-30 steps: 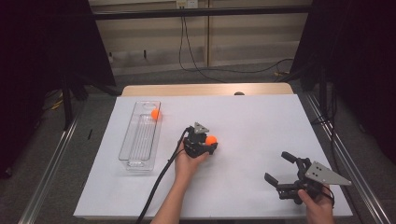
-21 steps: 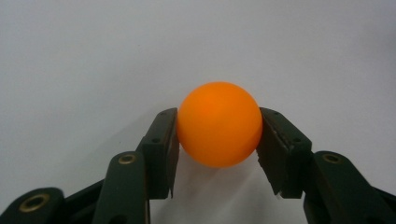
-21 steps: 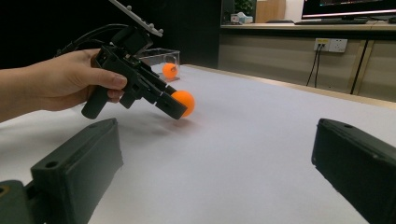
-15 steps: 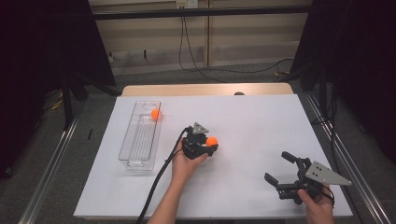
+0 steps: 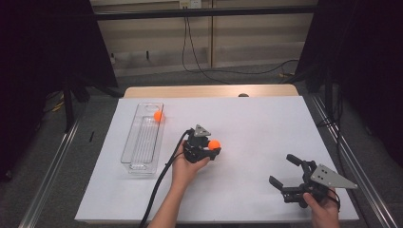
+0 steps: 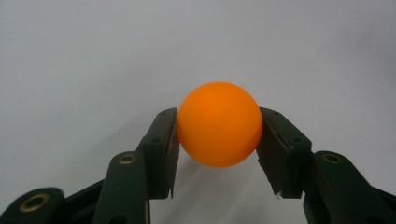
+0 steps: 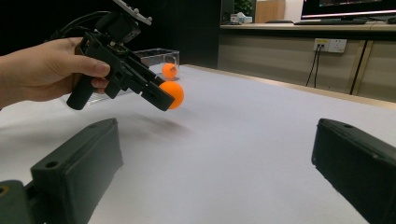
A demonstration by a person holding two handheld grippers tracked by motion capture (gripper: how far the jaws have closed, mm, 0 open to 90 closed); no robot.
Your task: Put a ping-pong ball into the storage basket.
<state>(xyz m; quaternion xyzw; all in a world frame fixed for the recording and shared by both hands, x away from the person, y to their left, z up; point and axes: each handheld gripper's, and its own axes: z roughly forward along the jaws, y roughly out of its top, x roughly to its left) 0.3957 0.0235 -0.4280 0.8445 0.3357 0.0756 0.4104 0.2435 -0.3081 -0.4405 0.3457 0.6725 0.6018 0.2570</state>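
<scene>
My left gripper (image 5: 212,147) is shut on an orange ball (image 5: 214,144) and holds it just above the white table, near its middle. In the left gripper view both black pads press the sides of the orange ball (image 6: 219,124). The right gripper view shows the left gripper (image 7: 167,97) with the orange ball (image 7: 173,94) off the tabletop, tilted down. A second orange ball (image 5: 158,116) lies in the far end of a clear plastic tray (image 5: 140,154) at the left. My right gripper (image 5: 284,172) rests near the front right corner, open, nothing between its jaws.
The white tabletop (image 5: 256,123) has a wooden edge at the back. Metal rails run along both sides of the table. A black cable (image 5: 161,180) trails from the left gripper toward the front edge.
</scene>
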